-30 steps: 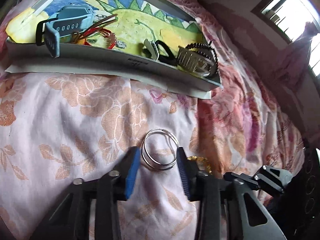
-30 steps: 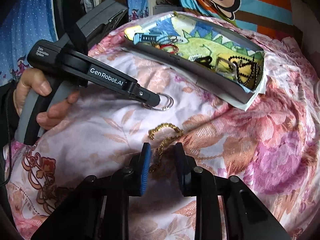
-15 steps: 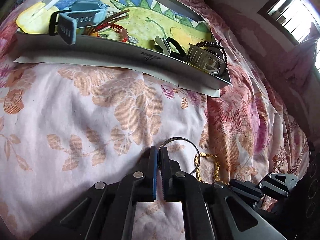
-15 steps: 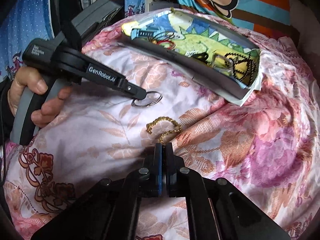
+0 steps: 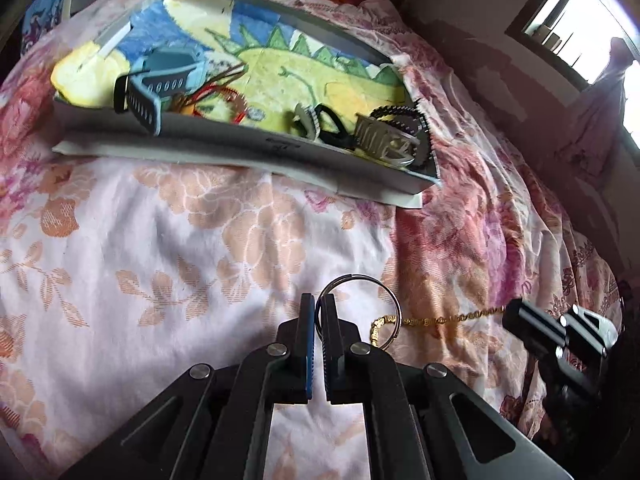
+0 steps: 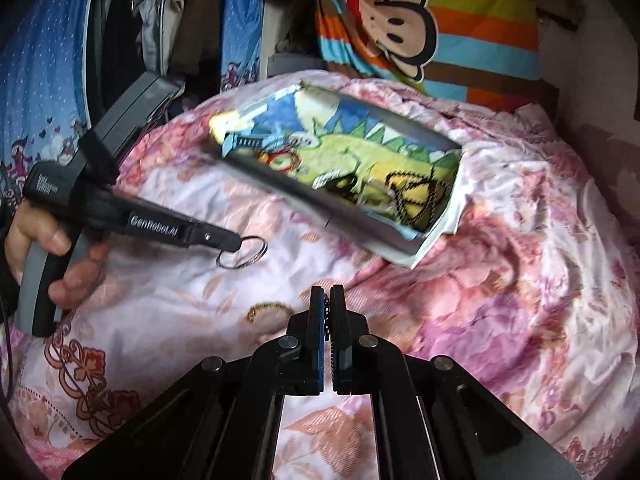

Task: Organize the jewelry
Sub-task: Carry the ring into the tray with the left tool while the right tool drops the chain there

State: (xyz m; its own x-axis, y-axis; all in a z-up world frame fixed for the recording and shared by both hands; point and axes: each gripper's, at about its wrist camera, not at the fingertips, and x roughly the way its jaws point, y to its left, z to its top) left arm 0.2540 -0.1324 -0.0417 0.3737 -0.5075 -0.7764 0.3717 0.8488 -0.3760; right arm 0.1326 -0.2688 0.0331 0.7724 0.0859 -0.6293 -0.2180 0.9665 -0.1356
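My left gripper [image 5: 317, 312] is shut on the edge of two thin silver bangles [image 5: 372, 280], held just above the floral bedspread. From the right wrist view, the left gripper [image 6: 237, 243] holds the bangles [image 6: 245, 255] off the cloth, with a person's hand on its handle. My right gripper [image 6: 328, 305] is shut on a gold chain [image 6: 265, 309], which trails left onto the bedspread. In the left wrist view the gold chain [image 5: 440, 320] stretches taut to the right gripper [image 5: 520, 314]. A grey tray [image 5: 240, 142] lined with a dinosaur picture lies further back.
The tray holds a blue-grey watch [image 5: 160, 86], a red bracelet [image 5: 218, 96], a black loop [image 5: 332, 124], a silver cuff [image 5: 380, 140] and a black bead bracelet [image 5: 418, 120]. A striped monkey pillow [image 6: 420, 24] stands behind the tray [image 6: 320, 204]. A window [image 5: 580, 28] is at right.
Both grippers closed, the left on the silver bangles and the right on the gold chain. Both then rose, lifting the bangles off the cloth and pulling the chain taut.
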